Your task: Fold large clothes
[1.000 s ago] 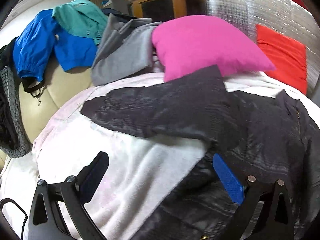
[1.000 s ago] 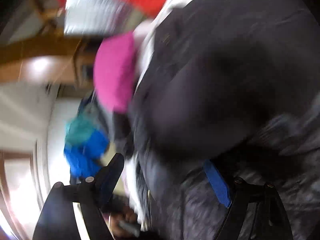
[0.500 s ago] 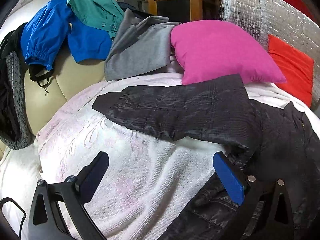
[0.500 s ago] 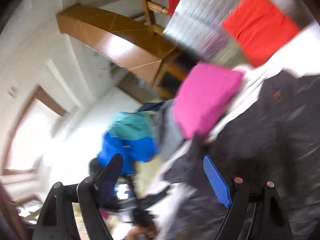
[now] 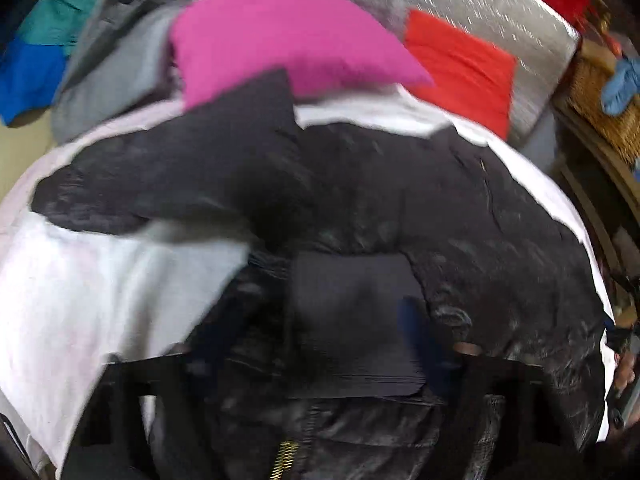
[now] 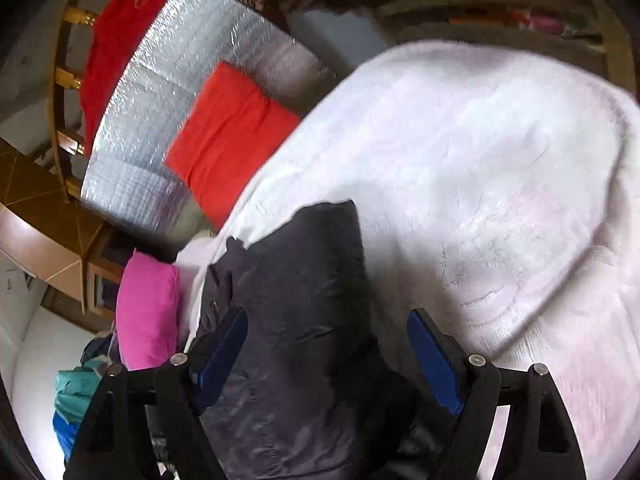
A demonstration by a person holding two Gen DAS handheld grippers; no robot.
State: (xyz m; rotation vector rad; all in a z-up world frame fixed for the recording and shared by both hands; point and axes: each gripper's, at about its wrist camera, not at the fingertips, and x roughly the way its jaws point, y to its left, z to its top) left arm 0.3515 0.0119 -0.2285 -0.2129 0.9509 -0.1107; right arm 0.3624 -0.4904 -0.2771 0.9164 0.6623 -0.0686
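Observation:
A large black padded jacket (image 5: 400, 200) lies spread on a white fleece blanket (image 5: 100, 280), one sleeve stretched left. My left gripper (image 5: 320, 340) hangs over the jacket's lower middle, above a flat dark panel (image 5: 352, 320). This view is blurred; its jaws look apart, with nothing clearly held. In the right wrist view a jacket sleeve (image 6: 304, 300) runs between the blue pads of my right gripper (image 6: 328, 360). The jaws are wide open and do not pinch the sleeve.
A pink cushion (image 5: 288, 36) and a red cushion (image 5: 460, 68) lie behind the jacket against a silver foil panel (image 5: 460, 4). Grey (image 5: 116, 64), teal and blue clothes pile at the back left. Wooden furniture (image 6: 44, 216) stands beyond. The white blanket (image 6: 500, 180) extends right.
My left gripper has swung right over the jacket body. My right gripper has swung round and now straddles the sleeve.

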